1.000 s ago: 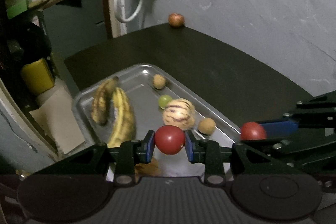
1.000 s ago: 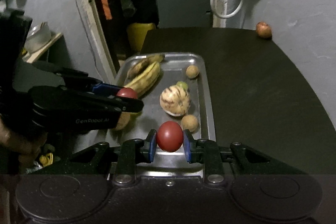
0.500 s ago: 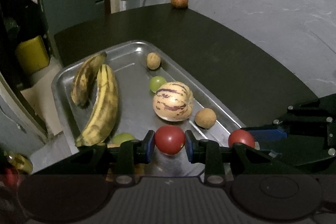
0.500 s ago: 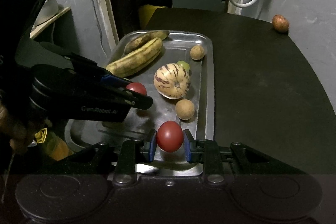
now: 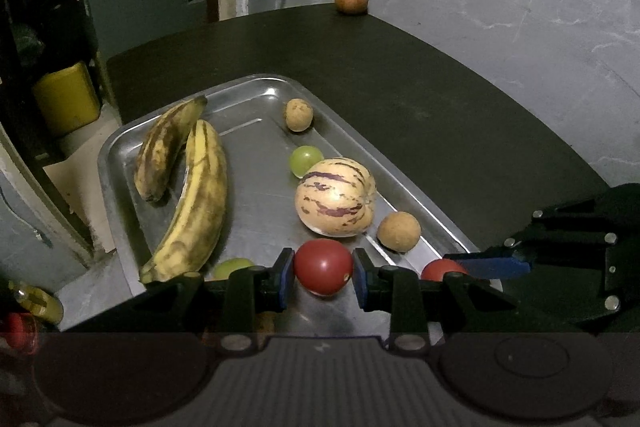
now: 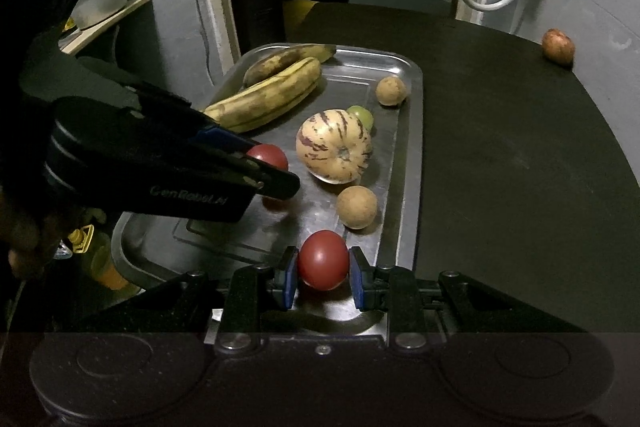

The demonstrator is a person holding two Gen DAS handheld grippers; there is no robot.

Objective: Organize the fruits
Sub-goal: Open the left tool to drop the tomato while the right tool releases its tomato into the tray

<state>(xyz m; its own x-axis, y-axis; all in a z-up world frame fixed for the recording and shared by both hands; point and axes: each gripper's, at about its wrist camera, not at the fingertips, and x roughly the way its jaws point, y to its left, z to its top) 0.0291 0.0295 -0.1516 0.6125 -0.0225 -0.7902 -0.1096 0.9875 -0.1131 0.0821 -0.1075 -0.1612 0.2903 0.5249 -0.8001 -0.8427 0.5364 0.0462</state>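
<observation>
Both grippers tilt steeply down over the metal tray [image 6: 412, 147]. The left gripper [image 5: 323, 277] and right gripper [image 6: 323, 273] each clamp a red tomato between their fingers. Both have sunk closer to the tray than a second ago.

Left gripper [image 5: 323, 277] and right gripper [image 6: 323, 277] both clamped, angled downward.

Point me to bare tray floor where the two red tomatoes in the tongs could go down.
Free: the near end of the steel tray, between the left tomato and right tomato, and the strip between the bananas and striped melon. Crowded: the right rim, where brown fruit, melon and green fruit line up.
</observation>
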